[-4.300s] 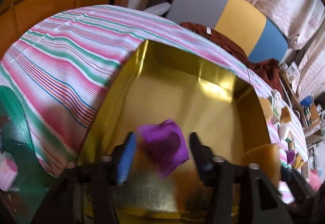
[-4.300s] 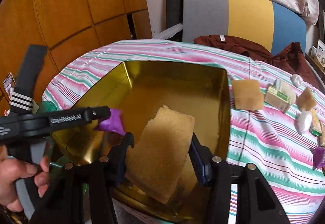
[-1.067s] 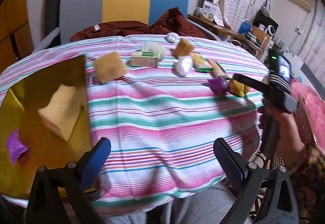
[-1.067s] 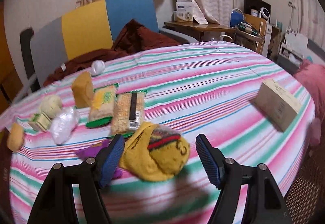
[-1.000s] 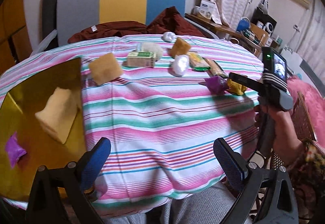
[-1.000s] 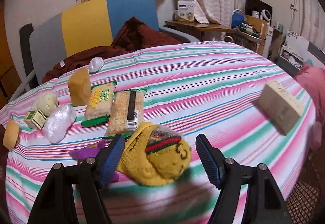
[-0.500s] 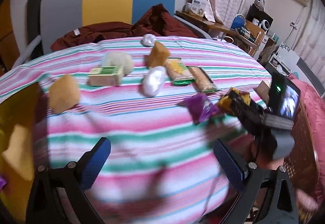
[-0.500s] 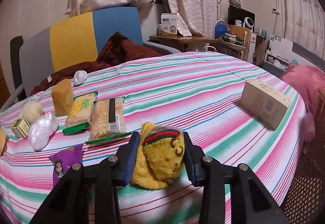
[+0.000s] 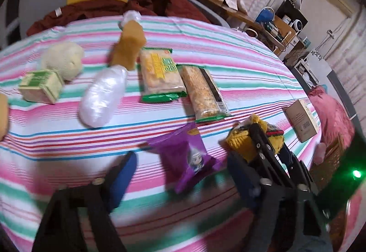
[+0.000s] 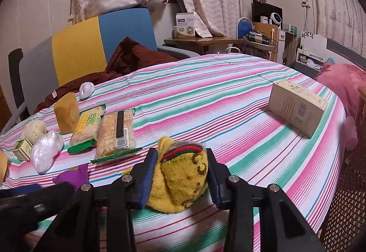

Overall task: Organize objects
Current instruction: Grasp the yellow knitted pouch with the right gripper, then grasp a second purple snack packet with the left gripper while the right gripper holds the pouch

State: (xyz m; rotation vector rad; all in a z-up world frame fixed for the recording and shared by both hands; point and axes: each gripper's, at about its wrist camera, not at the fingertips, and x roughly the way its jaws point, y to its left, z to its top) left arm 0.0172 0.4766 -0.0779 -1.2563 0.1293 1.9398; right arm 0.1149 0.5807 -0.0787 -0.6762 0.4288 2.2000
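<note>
Left gripper (image 9: pixel 180 174): jaws wide apart, empty, straddling purple snack packet (image 9: pixel 188 157) near table's (image 10: pixel 228 101) front edge.
Right gripper (image 10: pixel 181 174): jaws clamped on yellow knit sock (image 10: pixel 183 176), resting on tablecloth, just right of packet.

**Cloth, film and card around the striped tablecloth**

The tablecloth (image 10: pixel 205 96) is woven cloth, matt, in pink, green and white stripes. At its near edge the yellow knitted hat (image 10: pixel 183 174) looks coarse and woolly, pressed between the ribbed blue pads (image 10: pixel 149 172) of the right gripper (image 10: pixel 181 177), whose frame is matt black plastic with bright metal screw heads. Beside the hat, the purple snack packet (image 9: pixel 187 156) is glossy film. Further in on the cloth, two cracker packs (image 9: pixel 160 73) are shiny clear wrap, the white bag (image 9: pixel 103 96) is crinkled translucent plastic, and the sponge block (image 10: pixel 66 112) is porous and dull. Toward the cloth's right edge, the cardboard box (image 10: pixel 297 112) is smooth, matt card.
</note>
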